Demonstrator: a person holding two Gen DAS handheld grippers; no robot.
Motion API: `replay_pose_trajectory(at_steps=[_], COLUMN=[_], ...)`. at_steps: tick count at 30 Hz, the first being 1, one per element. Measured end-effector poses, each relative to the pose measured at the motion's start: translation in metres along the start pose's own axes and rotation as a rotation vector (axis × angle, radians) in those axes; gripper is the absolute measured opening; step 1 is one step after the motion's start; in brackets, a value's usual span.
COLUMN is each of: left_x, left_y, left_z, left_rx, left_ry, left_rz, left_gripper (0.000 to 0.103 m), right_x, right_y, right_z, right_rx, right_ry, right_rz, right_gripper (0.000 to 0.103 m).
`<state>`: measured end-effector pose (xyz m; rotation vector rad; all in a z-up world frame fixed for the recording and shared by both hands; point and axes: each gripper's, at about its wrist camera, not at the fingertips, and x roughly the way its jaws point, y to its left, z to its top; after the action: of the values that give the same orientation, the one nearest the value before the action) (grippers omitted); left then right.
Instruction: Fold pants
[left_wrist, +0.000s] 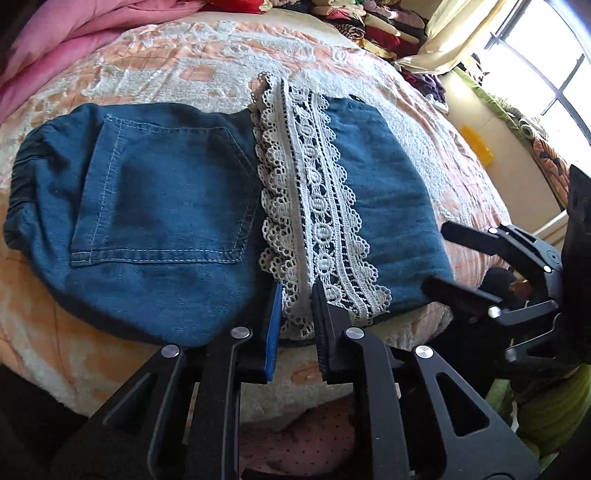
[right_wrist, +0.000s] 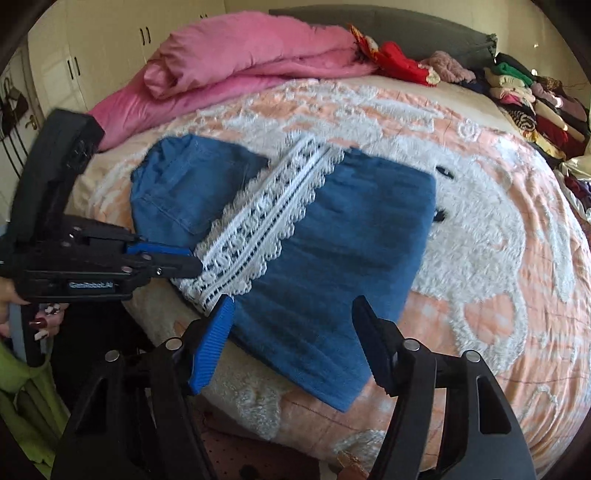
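Observation:
Blue denim pants (left_wrist: 166, 206) lie folded on the bed, back pocket up, with a white lace hem band (left_wrist: 314, 206) across them. In the right wrist view the pants (right_wrist: 332, 236) and lace (right_wrist: 258, 229) lie at the bed's near edge. My left gripper (left_wrist: 295, 295) has its jaws slightly apart around the near end of the lace; it shows in the right wrist view (right_wrist: 192, 260) at that lace end. My right gripper (right_wrist: 291, 306) is open over the near denim edge, holding nothing; it shows in the left wrist view (left_wrist: 439, 258) beside the pants' right edge.
The bed has a peach and white bedspread (right_wrist: 480, 258). A pink quilt (right_wrist: 240, 66) lies at the head. Stacked clothes (right_wrist: 535, 103) line the far right side. A window (left_wrist: 546, 66) is at the right. A wardrobe (right_wrist: 92, 48) stands behind.

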<state>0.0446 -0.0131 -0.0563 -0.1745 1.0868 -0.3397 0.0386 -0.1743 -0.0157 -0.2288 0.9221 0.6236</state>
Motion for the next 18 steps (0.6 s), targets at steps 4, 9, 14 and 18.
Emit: replay_pose_trajectory(at_steps=[4, 9, 14, 18], left_x=[0.000, 0.002, 0.002, 0.002], left_y=[0.001, 0.000, 0.000, -0.001], left_z=[0.001, 0.005, 0.006, 0.006], left_rx=[0.002, 0.001, 0.000, 0.002], left_ry=[0.000, 0.001, 0.002, 0.002], left_rz=[0.005, 0.005, 0.005, 0.007], left_gripper=[0.012, 0.017, 0.018, 0.019], right_x=[0.012, 0.022, 0.022, 0.020], right_y=[-0.005, -0.017, -0.021, -0.024], right_z=[-0.007, -0.016, -0.020, -0.020], right_rx=[0.015, 0.052, 0.067, 0.081], right_ry=[0.041, 0.091, 0.092, 0.087], right_rz=[-0.006, -0.035, -0.031, -0.017], right_gripper=[0.064, 0.064, 0.065, 0.066])
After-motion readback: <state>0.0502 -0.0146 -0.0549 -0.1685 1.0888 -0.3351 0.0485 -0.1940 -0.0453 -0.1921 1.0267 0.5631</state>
